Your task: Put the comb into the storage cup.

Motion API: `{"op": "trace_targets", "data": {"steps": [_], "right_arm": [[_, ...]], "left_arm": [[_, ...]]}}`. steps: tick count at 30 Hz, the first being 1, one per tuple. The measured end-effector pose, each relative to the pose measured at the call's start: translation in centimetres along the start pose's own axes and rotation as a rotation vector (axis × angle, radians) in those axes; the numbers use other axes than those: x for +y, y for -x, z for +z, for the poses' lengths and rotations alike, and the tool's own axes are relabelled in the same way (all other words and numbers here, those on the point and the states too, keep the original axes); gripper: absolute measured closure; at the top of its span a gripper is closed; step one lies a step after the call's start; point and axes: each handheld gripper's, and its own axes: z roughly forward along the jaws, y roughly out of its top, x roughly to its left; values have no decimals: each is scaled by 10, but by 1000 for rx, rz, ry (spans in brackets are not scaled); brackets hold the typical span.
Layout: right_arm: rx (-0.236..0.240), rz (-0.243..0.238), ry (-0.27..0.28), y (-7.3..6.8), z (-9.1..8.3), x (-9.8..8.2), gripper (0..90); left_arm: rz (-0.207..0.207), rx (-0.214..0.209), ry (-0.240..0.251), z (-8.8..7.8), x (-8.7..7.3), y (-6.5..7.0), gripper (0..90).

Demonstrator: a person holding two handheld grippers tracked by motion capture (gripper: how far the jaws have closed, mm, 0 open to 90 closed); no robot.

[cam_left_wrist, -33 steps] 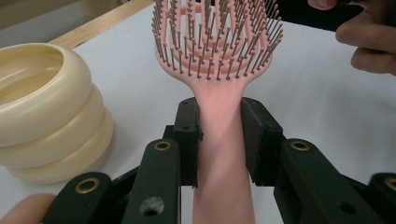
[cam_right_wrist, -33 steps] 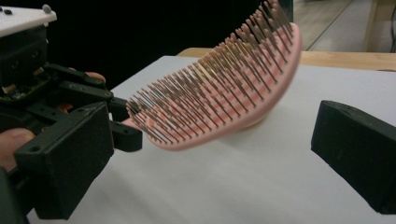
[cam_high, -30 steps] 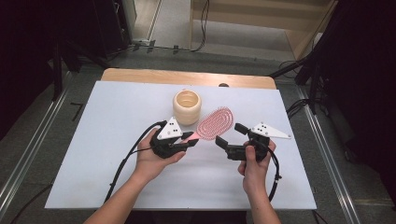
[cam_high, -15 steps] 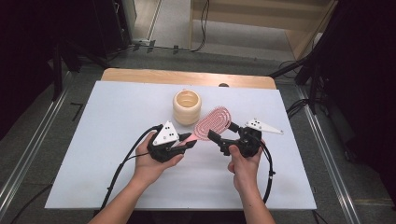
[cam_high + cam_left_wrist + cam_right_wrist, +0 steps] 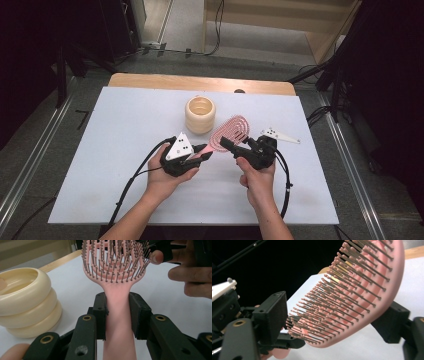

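Note:
A pink hairbrush (image 5: 233,131) hangs just above the white table, its bristled head pointing away from me. My left gripper (image 5: 202,154) is shut on its handle; in the left gripper view both pads clamp the handle (image 5: 117,315) below the head (image 5: 115,262). My right gripper (image 5: 231,145) reaches the head from the right. In the right gripper view the brush head (image 5: 362,295) lies between its jaws, bristles facing the left pad (image 5: 272,315). The right gripper's jaws have just been closing around the head, and I see no firm press on it.
A cream ribbed cup (image 5: 200,114) stands on the table just behind the left gripper, close to the brush head; it is also at the left in the left gripper view (image 5: 27,305). The white table top (image 5: 100,150) ends in a wooden strip (image 5: 200,82) at the back.
My right gripper has moved left to the brush head, and its jaws now stand either side of it. The left gripper has kept still with the handle in it.

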Motion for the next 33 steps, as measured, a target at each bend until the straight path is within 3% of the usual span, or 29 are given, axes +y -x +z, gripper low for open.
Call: {"op": "trace_targets", "data": {"steps": [21,27,29,30,31,32,33], "right_arm": [[43,101,16,12,-1,-2,401],[85,141,1,16,0,-5,508],[121,163,9,18,-1,-6,568],[169,178,22,20,-2,-6,609],[181,171,23,20,-3,-6,608],[130,131,18,17,-4,-5,611],[120,106,23,17,-5,-6,613]], "left_arm": [[5,-1,4,10,-2,7,700],[3,-7,16,11,-4,7,698],[-9,-29,26,12,-7,5,694],[-36,-51,38,12,-9,3,665],[-65,-61,38,12,-9,1,584],[-81,-60,32,12,-10,0,454],[-88,-56,30,12,-10,0,364]]}}
